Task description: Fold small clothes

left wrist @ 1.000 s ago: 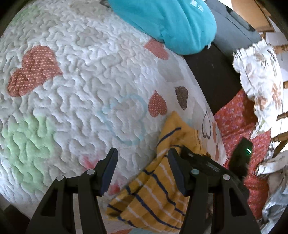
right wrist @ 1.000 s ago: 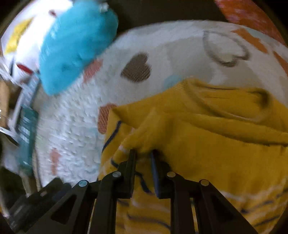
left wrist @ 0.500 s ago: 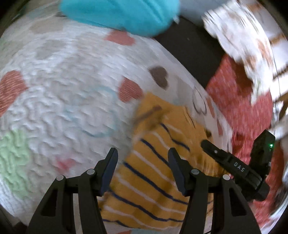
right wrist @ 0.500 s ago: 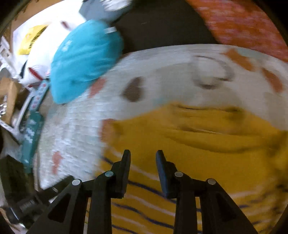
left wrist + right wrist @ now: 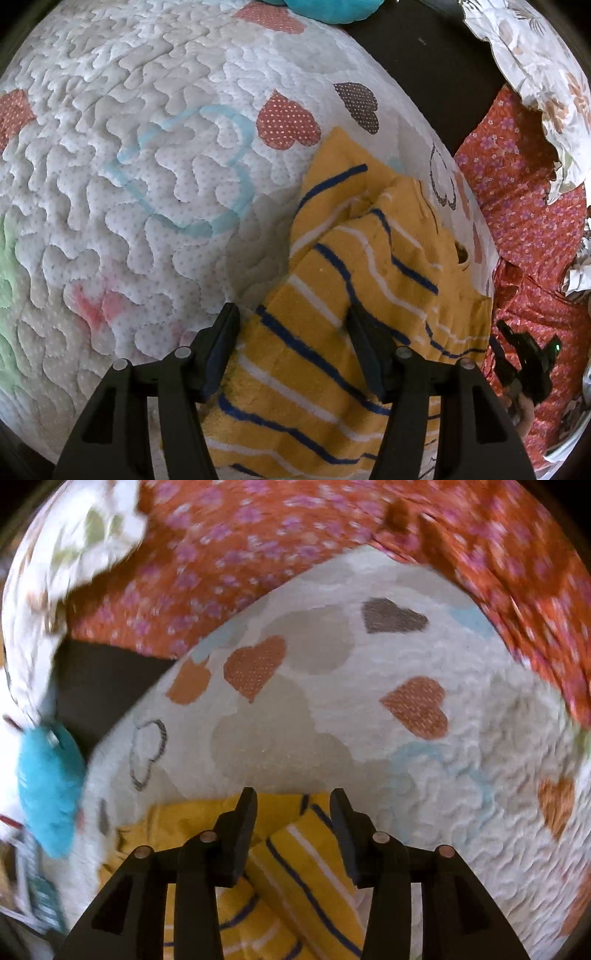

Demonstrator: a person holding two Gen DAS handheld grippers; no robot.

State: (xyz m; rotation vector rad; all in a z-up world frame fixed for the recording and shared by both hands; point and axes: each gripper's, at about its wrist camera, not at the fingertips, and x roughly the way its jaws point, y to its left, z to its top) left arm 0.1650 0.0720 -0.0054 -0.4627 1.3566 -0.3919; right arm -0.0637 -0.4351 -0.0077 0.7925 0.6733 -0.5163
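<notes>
Mustard-yellow knit with navy and white stripes, the small striped garment (image 5: 332,332) lies bunched on the right-hand part of a white quilted blanket (image 5: 147,203) printed with hearts, close to the blanket's edge. Its upper layer is folded over at a slant, so the stripes of the two layers run at different angles, and one plain yellow corner sticks out toward a red dotted heart (image 5: 288,122). In the left wrist view the left gripper (image 5: 291,334) hangs over the lower part of the garment with its fingers (image 5: 221,339) well apart; the cloth shows between them but neither pad presses on it. In the right wrist view the right gripper (image 5: 293,810) points across the garment's far edge toward bare quilt; its jaws have just been opening and now stand apart, with striped cloth (image 5: 295,849) beneath them and nothing gripped. Beyond the blanket lies an orange-red floral fabric (image 5: 295,546), and a turquoise plush item (image 5: 48,794) sits at the blanket's far side. This view is blurred at its edges.
</notes>
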